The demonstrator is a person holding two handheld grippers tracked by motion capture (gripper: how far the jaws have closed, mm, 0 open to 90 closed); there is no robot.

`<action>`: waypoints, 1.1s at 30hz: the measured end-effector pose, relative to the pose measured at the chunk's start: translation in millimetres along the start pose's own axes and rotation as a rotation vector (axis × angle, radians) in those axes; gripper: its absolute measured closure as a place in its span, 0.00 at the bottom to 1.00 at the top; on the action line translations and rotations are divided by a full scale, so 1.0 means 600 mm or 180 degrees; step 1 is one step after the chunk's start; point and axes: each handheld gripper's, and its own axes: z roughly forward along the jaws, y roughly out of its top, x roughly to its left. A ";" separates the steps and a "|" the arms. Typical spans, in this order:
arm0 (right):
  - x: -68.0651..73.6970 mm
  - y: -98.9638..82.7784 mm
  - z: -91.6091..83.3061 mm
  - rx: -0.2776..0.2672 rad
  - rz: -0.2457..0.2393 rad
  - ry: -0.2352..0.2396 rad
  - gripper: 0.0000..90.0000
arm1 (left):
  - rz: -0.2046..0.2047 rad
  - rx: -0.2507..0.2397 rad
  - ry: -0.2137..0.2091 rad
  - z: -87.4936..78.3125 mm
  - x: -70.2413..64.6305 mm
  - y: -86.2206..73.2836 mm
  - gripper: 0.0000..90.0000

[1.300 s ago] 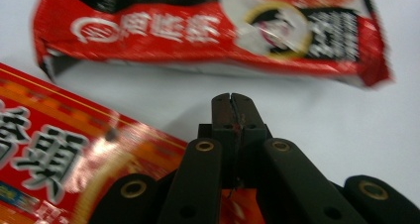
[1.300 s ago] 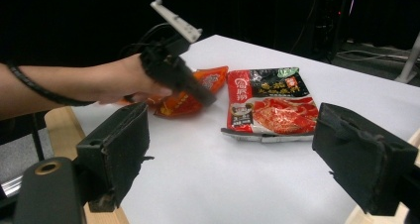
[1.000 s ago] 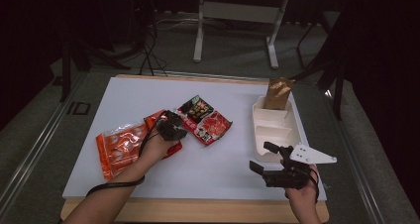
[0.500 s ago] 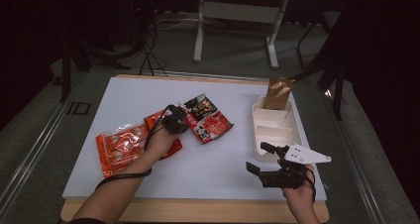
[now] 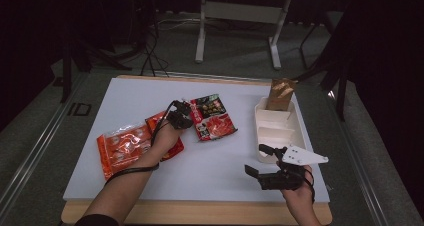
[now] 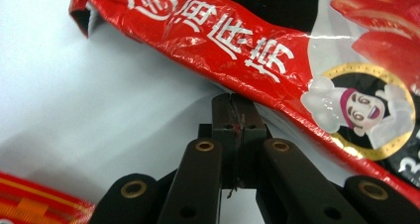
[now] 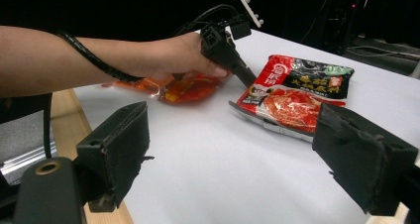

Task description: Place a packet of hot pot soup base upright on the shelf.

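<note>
Meanwhile, left gripper (image 6: 233, 135), jaws together, noses under the red hotpot-base packet (image 5: 212, 118); right gripper (image 5: 260, 161) gapes wide. Glossy film may slip.

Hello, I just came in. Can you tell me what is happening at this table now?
A person works at a white table with a hand-held gripper in each hand. The left hand-held gripper is shut, its tips at the edge of a red and black food packet; whether it pinches the packet is unclear. The right hand-held gripper is open and holds nothing, beside a white tray. Two orange packets lie at the left, and a brown bag stands behind the tray.
</note>
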 end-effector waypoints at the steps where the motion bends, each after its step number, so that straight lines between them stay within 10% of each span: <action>1: -0.001 0.000 -0.001 0.0002 0.0011 0.0005 0.16 | -0.0001 -0.0006 -0.0001 0.001 0.000 0.001 1.00; 33: -0.005 -0.002 0.002 0.0010 -0.0002 0.0003 0.16 | 0.0070 -0.0090 -0.0145 0.015 0.001 0.027 0.99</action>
